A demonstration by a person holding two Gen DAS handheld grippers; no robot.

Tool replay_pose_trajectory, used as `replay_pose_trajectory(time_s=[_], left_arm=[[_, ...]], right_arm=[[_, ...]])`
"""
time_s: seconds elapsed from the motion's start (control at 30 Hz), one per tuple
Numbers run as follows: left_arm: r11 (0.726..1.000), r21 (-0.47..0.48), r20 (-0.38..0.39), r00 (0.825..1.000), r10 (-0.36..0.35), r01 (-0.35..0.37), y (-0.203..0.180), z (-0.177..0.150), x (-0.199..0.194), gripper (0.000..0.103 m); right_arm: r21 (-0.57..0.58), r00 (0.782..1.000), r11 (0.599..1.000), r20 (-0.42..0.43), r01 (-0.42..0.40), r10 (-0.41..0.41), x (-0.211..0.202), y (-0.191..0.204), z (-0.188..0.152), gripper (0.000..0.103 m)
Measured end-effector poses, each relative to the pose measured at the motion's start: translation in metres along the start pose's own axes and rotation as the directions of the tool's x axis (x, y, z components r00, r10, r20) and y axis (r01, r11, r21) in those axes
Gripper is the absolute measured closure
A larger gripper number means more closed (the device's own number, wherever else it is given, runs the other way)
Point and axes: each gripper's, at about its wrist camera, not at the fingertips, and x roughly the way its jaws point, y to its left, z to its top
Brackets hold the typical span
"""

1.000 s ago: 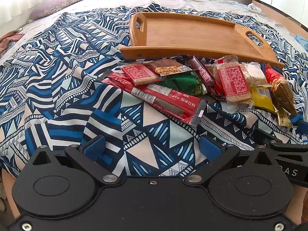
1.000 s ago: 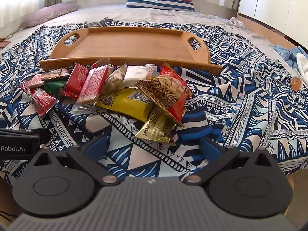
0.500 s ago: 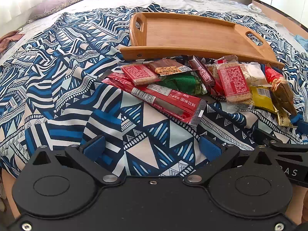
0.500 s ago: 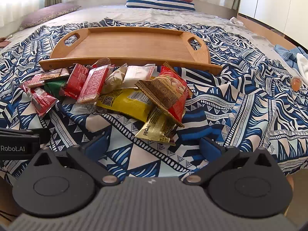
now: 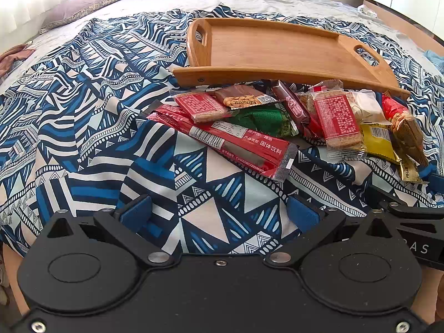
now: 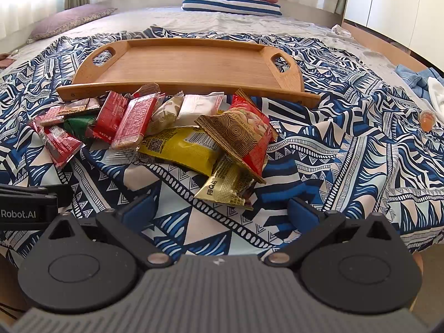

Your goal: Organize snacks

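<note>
Blue rubber pads tip both tools, and each pair is spread wide with nothing between: the left tool [image 5: 219, 212] and the right tool [image 6: 220, 212] hover low over the blue, white and black geometric-patterned bedspread [image 5: 83, 127] near the bed's edge. Just ahead lies a jumbled pile of snack packets, overlapping one another. Nearest the left tool is a long red sachet with white printing [image 5: 236, 147], with a crinkled green foil packet [image 5: 263, 118] and red-wrapped cereal bars [image 5: 337, 119] behind it. Nearest the right tool is a gold foil packet [image 6: 226, 187], partly under a red and brown swirl-printed nut bag [image 6: 244, 136] that rests on a yellow pouch [image 6: 180, 148]. Behind the pile, touching its far edge, sits a shallow wooden tray with cut-out handles [image 6: 194, 63].
</note>
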Motion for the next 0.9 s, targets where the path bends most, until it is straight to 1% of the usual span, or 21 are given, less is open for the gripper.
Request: replay_pose_trajectory(time_s=[0.53, 0.7, 0.9], left_arm=[[1.000, 0.003, 0.002, 1.000, 0.003, -0.003, -0.0005, -0.0001, -0.0002, 0.000], [1.000, 0.008, -0.004, 1.000, 0.013, -0.013, -0.0067, 0.0010, 0.0015, 0.000], [1.000, 0.013, -0.004, 1.000, -0.016, 0.016, 0.0009, 0.0057, -0.0014, 0.000]], right_arm=[[0.001, 1.000, 1.000, 0.001, 0.000, 0.000, 0.0002, -0.0001, -0.0005, 0.000], [-0.001, 1.000, 1.000, -0.002, 0.002, -0.002, -0.0016, 0.0016, -0.0013, 0.000], [-0.024, 1.000, 1.000, 0.009, 0.017, -0.017, -0.0032, 0.0049, 0.0010, 0.000]])
